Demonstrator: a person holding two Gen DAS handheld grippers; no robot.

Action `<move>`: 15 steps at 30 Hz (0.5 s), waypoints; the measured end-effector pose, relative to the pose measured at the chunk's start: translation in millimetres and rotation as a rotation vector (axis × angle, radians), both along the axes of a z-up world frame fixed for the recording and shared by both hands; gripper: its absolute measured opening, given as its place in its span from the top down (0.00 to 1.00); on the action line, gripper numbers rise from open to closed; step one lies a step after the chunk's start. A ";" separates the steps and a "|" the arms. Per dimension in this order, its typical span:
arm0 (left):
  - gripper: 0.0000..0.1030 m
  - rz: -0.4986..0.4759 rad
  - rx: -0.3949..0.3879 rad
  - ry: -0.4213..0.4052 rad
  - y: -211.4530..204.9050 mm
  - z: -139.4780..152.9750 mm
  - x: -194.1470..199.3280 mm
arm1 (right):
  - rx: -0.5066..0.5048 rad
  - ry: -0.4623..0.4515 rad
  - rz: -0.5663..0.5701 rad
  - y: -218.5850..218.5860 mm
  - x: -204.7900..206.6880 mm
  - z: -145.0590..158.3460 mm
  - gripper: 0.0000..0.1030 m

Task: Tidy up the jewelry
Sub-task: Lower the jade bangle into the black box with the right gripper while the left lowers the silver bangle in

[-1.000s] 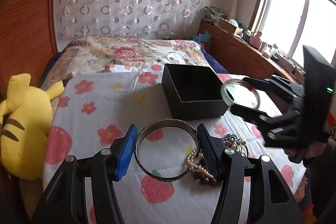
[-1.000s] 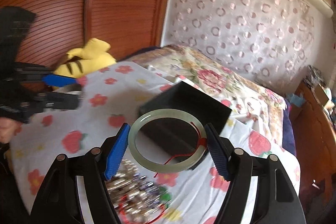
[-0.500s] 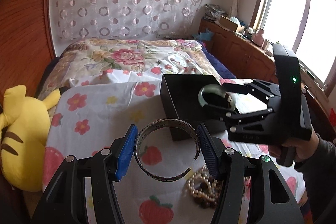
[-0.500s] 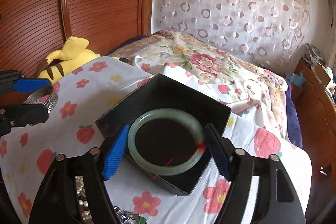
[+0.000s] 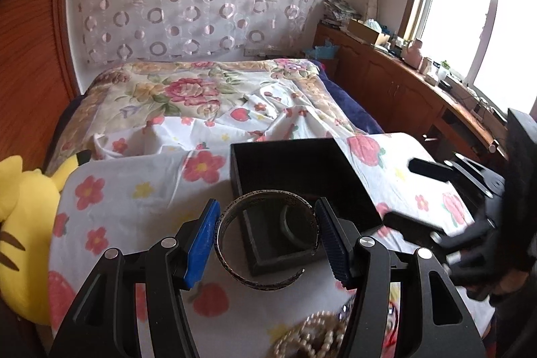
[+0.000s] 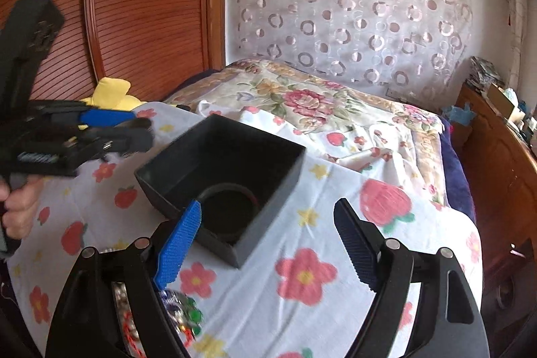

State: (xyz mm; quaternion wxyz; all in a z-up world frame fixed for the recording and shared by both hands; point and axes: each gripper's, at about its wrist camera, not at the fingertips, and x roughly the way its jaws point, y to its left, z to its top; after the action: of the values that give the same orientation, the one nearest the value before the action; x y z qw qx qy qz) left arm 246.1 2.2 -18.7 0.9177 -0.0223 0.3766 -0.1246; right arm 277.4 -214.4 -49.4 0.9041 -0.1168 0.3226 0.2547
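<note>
Left tongs [image 5: 266, 237] clamp cuff bangle [image 5: 268, 240] over box [image 5: 349, 187].

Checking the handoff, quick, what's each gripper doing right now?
Left gripper: shut on the silver cuff bangle.
Right gripper: open, empty; its jaws have just opened.

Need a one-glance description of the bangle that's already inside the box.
On the flower-print sheet sits an open black box. The pale green bangle lies flat on its floor. It is a smooth closed ring, unlike the engraved, open-ended metal cuff held in the left gripper.
</note>
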 end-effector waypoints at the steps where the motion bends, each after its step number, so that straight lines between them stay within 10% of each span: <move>1: 0.46 -0.003 0.006 0.004 -4.9 -1.2 5.4 | 0.005 0.000 -0.003 -4.5 -2.6 -0.3 0.19; 15: 0.37 -0.008 0.048 0.042 -30.9 -21.5 28.4 | 0.020 -0.001 -0.016 -28.9 -31.0 -10.7 0.19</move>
State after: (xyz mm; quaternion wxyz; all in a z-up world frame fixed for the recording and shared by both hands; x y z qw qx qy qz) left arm 274.5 -28.6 -40.3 0.9094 -0.0011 0.3985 -0.1187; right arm 246.4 -243.3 -60.1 0.9073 -0.1053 0.3206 0.2508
